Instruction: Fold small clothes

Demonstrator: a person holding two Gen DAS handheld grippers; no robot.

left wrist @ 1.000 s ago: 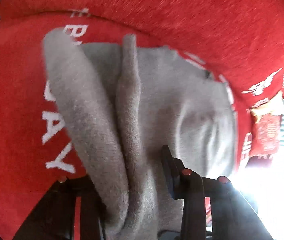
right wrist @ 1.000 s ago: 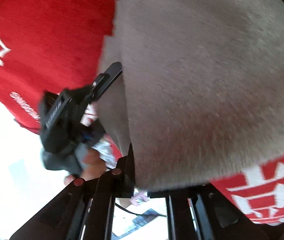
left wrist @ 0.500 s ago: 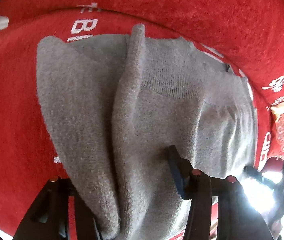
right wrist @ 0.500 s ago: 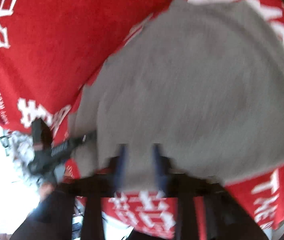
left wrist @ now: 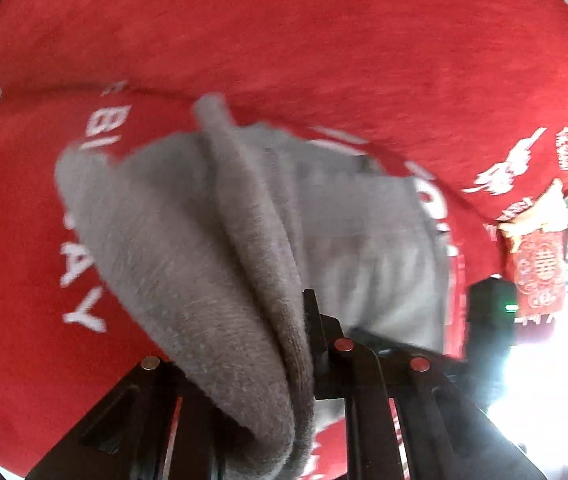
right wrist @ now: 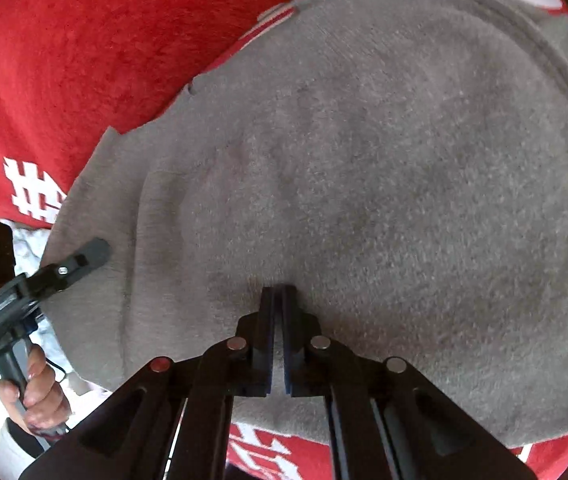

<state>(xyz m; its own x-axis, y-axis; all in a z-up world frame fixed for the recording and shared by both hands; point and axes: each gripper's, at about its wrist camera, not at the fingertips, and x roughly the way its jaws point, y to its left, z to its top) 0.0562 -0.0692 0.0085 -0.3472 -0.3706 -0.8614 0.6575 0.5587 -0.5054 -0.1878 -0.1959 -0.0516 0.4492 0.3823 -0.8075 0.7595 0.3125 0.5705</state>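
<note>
A small grey knitted garment (left wrist: 220,240) lies on a red cloth with white lettering (left wrist: 324,40). My left gripper (left wrist: 284,360) is shut on a bunched fold of the garment, which drapes over its left finger and hides it. In the right wrist view the garment (right wrist: 384,160) spreads wide and mostly flat. My right gripper (right wrist: 279,292) has its jaws pressed together, pinching the grey fabric at its near edge. The left gripper (right wrist: 84,256) also shows in the right wrist view, gripping the garment's left edge.
A red patterned pouch (left wrist: 540,272) hangs at the right edge of the red cloth. The person's hand (right wrist: 32,392) holds the left gripper's handle. Bright white floor lies beyond the cloth's edge at the lower left of the right wrist view.
The garment has been drawn out and laid flatter over the red cloth. My right gripper's jaws now show sharply, pinched on the near edge. The left gripper still holds its fold.
</note>
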